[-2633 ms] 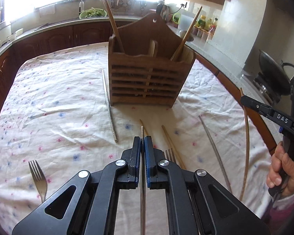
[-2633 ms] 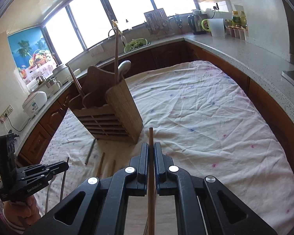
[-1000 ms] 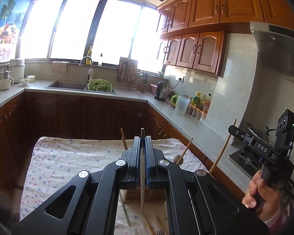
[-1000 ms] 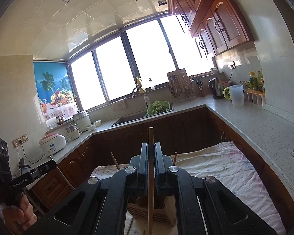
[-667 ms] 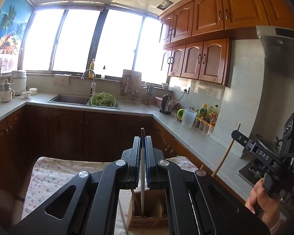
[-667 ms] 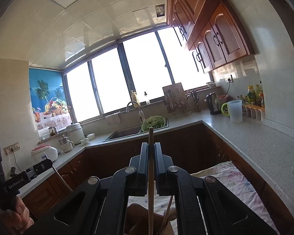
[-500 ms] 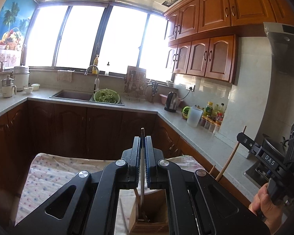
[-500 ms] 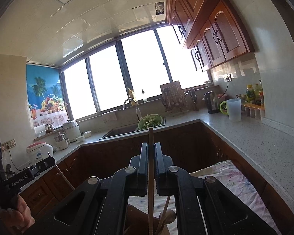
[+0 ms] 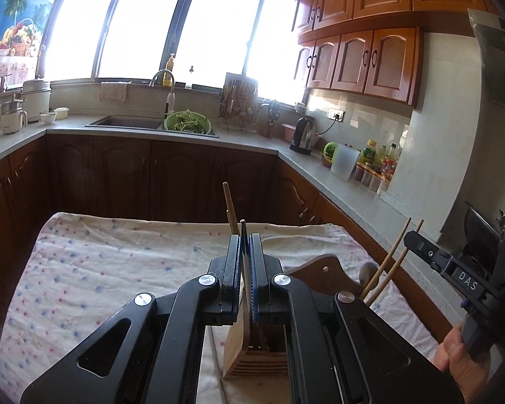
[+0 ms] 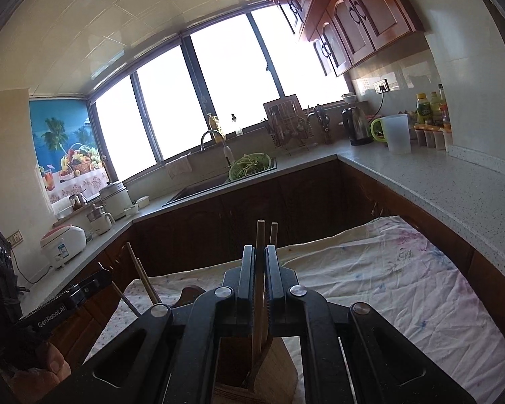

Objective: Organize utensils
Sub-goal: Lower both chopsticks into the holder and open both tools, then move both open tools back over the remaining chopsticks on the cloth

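I see the worktop [image 9: 118, 252] covered by a wrinkled white cloth [image 9: 84, 269] dotted pink and blue; on it stands a wooden utensil caddy [image 9: 252, 360], and a thin metal chopstick [image 9: 217, 363] lies flat just beside its left wall

Left claw [image 9: 245, 262] matt black plastic, shiny metal screws. Utensil holder [image 9: 257, 357] slatted bare wood. Chopstick [image 10: 260, 289] plain wood. Worktop cloth [image 9: 118, 262] wrinkled dotted fabric. Counter [image 10: 454, 188] glossy speckled stone.

Black plastic left gripper [image 9: 245, 252], silver screws, blue pads, right gripper [image 10: 261, 262] lettered "DAS", bare-skinned hands
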Action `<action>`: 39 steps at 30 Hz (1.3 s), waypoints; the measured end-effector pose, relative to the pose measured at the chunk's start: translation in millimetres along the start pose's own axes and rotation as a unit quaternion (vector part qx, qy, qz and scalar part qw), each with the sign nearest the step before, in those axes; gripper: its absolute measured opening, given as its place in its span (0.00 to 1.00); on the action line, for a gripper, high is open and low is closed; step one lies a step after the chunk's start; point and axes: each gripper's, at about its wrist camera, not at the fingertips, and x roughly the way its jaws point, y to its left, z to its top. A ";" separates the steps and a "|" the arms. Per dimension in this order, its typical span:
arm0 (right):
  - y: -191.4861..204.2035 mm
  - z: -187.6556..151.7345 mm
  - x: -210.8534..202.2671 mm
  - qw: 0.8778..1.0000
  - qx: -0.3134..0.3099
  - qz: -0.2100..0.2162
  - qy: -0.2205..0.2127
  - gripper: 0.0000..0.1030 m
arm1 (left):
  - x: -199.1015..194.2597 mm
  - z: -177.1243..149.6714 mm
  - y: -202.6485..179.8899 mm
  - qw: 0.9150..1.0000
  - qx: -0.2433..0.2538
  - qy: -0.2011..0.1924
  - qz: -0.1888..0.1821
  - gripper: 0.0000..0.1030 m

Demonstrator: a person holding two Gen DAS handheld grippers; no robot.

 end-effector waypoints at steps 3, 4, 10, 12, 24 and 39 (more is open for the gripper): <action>-1.6 -1.9 2.3 1.000 -0.001 -0.002 0.006 0.05 | -0.6 0.7 1.2 1.000 -0.002 0.005 -0.002 0.04; -2.7 -1.0 2.5 1.000 0.003 -0.001 0.010 0.05 | -0.5 1.4 1.3 1.000 -0.002 0.006 -0.003 0.04; -2.0 0.1 3.3 1.000 0.005 -0.001 0.016 0.06 | -0.2 2.3 1.1 1.000 -0.001 0.010 -0.001 0.04; -2.4 -0.3 4.0 1.000 0.007 0.000 0.017 0.06 | 0.7 3.5 1.0 1.000 0.000 0.013 0.000 0.04; -8.5 6.9 -20.5 1.000 0.028 0.012 -0.004 0.70 | -11.1 -1.8 3.6 1.000 -0.014 0.025 0.012 0.41; -27.4 -30.6 -91.1 0.999 0.037 0.014 0.011 0.97 | -74.1 -60.6 14.6 0.996 -0.034 0.063 0.047 0.83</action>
